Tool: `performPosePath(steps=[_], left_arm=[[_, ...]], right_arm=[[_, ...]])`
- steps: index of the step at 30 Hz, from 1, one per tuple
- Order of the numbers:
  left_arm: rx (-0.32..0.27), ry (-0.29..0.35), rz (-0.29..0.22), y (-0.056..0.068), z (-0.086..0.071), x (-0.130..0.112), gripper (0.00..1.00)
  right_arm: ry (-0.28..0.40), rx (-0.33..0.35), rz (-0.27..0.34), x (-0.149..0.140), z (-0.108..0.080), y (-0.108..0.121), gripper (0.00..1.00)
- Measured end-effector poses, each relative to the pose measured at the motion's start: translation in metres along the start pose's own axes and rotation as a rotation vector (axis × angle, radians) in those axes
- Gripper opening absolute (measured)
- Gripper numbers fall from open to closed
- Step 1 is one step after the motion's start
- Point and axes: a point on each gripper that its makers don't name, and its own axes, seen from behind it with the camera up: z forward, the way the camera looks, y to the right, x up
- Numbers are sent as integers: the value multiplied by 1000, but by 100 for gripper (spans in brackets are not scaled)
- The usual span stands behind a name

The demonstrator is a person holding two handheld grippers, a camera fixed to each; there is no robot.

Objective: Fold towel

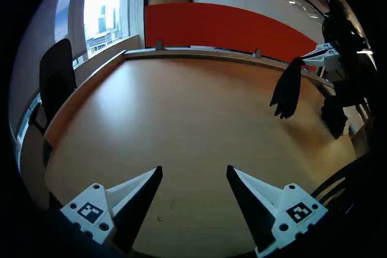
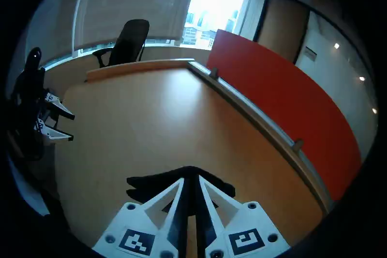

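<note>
Pale wood is seen across a wide desk (image 1: 184,113), which is bordered at its far edge by a long red partition (image 1: 227,28). A bright window (image 1: 104,11) is set in the wall to one side, and a black office chair (image 1: 57,76) is parked at the desk's edge below it.

In the left gripper view, the left gripper (image 1: 194,168) is held low over bare wood with its two fingers spread well apart and nothing between them. Far off at the right edge of that view, the right gripper (image 1: 309,57) is raised above the desk, and a dark towel (image 1: 289,88) is seen hanging from its fingertips in a narrow, bunched drape. Whether the towel's lower end touches the wood cannot be told.

In the right gripper view, the right gripper (image 2: 191,180) is seen with its fingers drawn together, and the towel (image 2: 145,185) is pinched between them, its dark cloth spreading out to either side beneath the tips. The desk (image 2: 159,113) runs away ahead, with the partition (image 2: 285,98) along its right side and the chair (image 2: 126,40) by the window (image 2: 215,6). The left gripper (image 2: 72,127) is seen at the far left, fingers parted, well apart from the towel.
</note>
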Motion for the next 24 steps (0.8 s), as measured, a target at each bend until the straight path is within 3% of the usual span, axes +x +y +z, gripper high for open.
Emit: performPosePath(steps=[12, 24], left_arm=[[-18, 1, 9, 4, 1, 4, 99], [-30, 0, 17, 11, 4, 9, 99]], right_arm=[[-4, -61, 66, -14, -32, 43, 6], [-55, -142, 97, -50, -75, 101, 6]])
